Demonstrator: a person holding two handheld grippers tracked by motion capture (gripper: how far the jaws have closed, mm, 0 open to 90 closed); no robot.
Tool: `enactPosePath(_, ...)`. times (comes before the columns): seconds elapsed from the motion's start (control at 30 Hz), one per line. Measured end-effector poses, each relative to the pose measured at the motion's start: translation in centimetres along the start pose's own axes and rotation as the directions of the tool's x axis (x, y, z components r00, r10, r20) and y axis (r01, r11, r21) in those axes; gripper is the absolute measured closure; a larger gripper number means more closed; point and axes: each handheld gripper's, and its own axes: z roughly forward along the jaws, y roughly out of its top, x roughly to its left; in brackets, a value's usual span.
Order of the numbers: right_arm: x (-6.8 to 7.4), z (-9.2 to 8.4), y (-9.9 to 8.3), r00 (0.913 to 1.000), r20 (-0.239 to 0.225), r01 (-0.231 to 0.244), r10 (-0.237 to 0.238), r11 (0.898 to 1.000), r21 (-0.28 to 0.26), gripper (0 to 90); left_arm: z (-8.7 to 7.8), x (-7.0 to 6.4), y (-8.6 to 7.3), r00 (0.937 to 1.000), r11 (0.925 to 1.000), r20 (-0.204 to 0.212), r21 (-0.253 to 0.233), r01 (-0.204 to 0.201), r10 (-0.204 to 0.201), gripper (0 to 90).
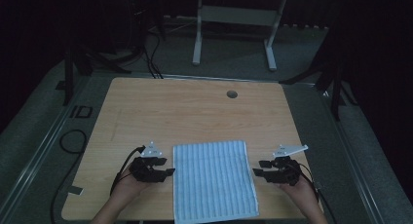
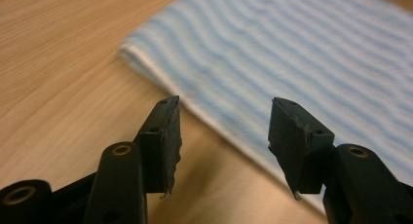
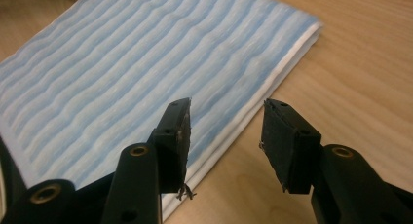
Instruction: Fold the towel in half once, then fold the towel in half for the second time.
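A folded cloth with blue and white stripes (image 1: 214, 179) lies flat on the wooden table (image 1: 195, 112), near its front edge. My left gripper (image 1: 165, 166) sits just off the cloth's left edge, held in a hand, jaws apart with nothing between them. In the left gripper view the cloth (image 2: 302, 53) lies ahead of the left gripper (image 2: 224, 131), its folded edge running under the gap. My right gripper (image 1: 259, 167) sits just off the cloth's right edge, also open and empty. In the right gripper view the cloth's layered edge (image 3: 146, 87) lies ahead of the right gripper (image 3: 226, 136).
A round cable hole (image 1: 232, 94) sits near the table's far edge. Cables (image 1: 73, 136) lie on the floor to the left. A white table frame (image 1: 234, 24) stands beyond the far edge. The cloth overhangs the table's front edge slightly.
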Motion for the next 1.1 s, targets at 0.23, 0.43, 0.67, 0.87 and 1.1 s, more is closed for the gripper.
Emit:
enactPosePath(0.23, -1.6, 0.9, 1.8, 0.9994, 0.029, 0.017, -0.017, 1.0, 0.006, 49.0, 0.4, 1.1, 1.0, 0.9998, 1.0, -0.018, 0.004, -0.006, 0.006, 42.6)
enactPosePath(0.43, -3.6, 2.2, 3.8, 0.9987, 0.05, 0.006, -0.007, 1.0, 0.03, 48.5, 1.1, 2.7, 2.4, 0.9997, 0.9999, -0.019, -0.004, 0.015, -0.015, 40.3)
enactPosePath(0.67, -5.4, 3.6, 6.1, 0.999, 0.037, -0.024, 0.023, 0.999, 0.036, 47.7, 2.5, 4.2, 4.1, 0.9988, 0.9987, 0.005, 0.013, 0.048, -0.048, 40.3)
enactPosePath(0.87, -6.0, 5.6, 7.5, 0.9992, 0.03, -0.03, 0.028, 0.998, 0.06, 47.6, 4.1, 4.9, 4.8, 0.9975, 0.9976, 0.03, 0.028, 0.064, -0.065, 41.0)
enactPosePath(1.1, -6.7, 8.6, 7.8, 0.9991, 0.026, -0.038, 0.035, 0.991, 0.131, 48.5, 5.3, 5.8, 4.9, 0.9957, 0.9947, 0.027, 0.055, 0.088, -0.089, 48.5)
